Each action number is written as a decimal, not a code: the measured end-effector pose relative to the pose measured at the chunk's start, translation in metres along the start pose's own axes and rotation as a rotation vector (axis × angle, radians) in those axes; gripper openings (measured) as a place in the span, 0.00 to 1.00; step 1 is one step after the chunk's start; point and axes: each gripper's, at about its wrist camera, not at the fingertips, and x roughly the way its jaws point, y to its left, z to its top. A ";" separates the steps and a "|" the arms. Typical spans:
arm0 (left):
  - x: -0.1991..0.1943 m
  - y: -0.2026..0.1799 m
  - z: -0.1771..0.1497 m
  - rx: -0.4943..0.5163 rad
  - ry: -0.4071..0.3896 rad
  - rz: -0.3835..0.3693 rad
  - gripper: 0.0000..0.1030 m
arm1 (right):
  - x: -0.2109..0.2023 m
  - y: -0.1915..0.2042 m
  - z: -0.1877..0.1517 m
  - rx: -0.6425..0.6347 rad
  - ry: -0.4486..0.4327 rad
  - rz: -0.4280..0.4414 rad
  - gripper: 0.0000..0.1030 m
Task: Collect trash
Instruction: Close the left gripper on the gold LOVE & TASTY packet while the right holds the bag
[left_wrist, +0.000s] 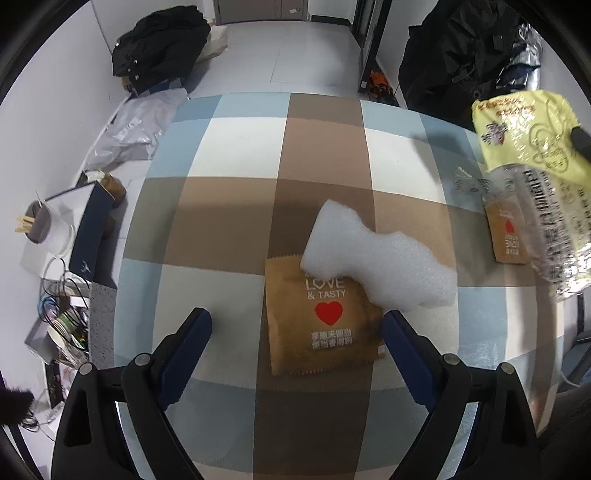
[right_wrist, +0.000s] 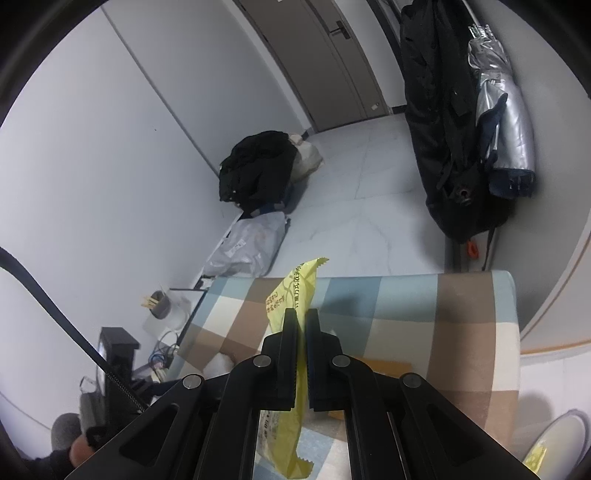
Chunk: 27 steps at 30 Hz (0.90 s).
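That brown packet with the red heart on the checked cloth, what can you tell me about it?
The brown packet is a flat, paper-like sachet with zigzag-cut edges. It is printed in white with "LOVE & TASTY", a red heart and two lines of Chinese characters. It lies flat on the checked tablecloth, looks unopened and slightly creased. A piece of white foam rests across its far right corner. The left gripper hangs over it with jaws wide open, one finger on each side, not touching it.
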 end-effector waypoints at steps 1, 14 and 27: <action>0.000 -0.002 0.000 0.007 0.000 0.009 0.89 | -0.002 0.000 0.000 -0.002 -0.003 0.000 0.03; 0.000 -0.013 -0.001 0.087 -0.010 0.010 0.79 | -0.012 -0.006 0.000 0.014 -0.003 0.002 0.03; -0.007 -0.011 -0.011 0.099 -0.027 -0.003 0.48 | -0.014 0.000 -0.001 -0.013 -0.012 0.017 0.03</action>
